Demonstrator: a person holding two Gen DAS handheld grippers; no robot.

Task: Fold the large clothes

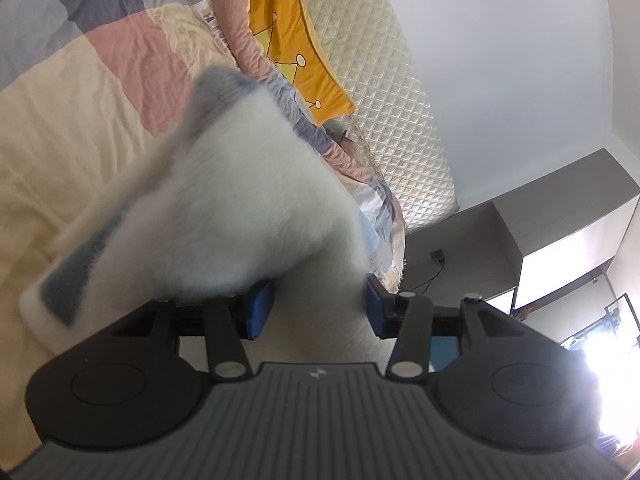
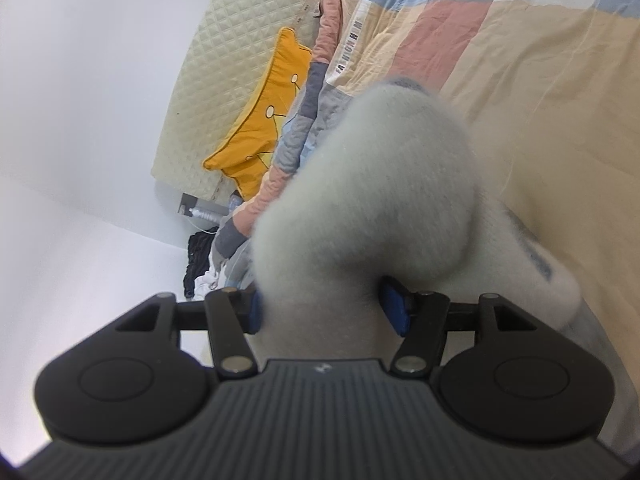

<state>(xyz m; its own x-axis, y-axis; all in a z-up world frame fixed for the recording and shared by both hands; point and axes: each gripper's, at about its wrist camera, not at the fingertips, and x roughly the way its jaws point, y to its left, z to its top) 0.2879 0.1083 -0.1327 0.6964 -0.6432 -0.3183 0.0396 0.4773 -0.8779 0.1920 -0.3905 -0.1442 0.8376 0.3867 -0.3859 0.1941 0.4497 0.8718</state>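
Observation:
A white fluffy garment [image 1: 240,200] with grey-blue trim lies bunched on the bed, blurred in both views. In the left wrist view my left gripper [image 1: 318,308] has its blue pads [image 1: 260,308] spread apart. The cloth runs through the gap and a fold bulges over the left pad, without being pinched. In the right wrist view the same garment [image 2: 380,184] rises as a thick roll in front of my right gripper [image 2: 324,308]. Its jaws also stand apart, with cloth filling the space between them and hiding most of the left pad.
The bed has a cream, pink and grey patchwork cover [image 1: 80,140] [image 2: 560,120]. A yellow pillow [image 1: 296,40] [image 2: 264,128] leans on a quilted cream headboard [image 1: 380,80]. A grey cabinet [image 1: 540,232] and a bright window [image 1: 608,360] are beyond. Dark clothes [image 2: 198,264] lie by the wall.

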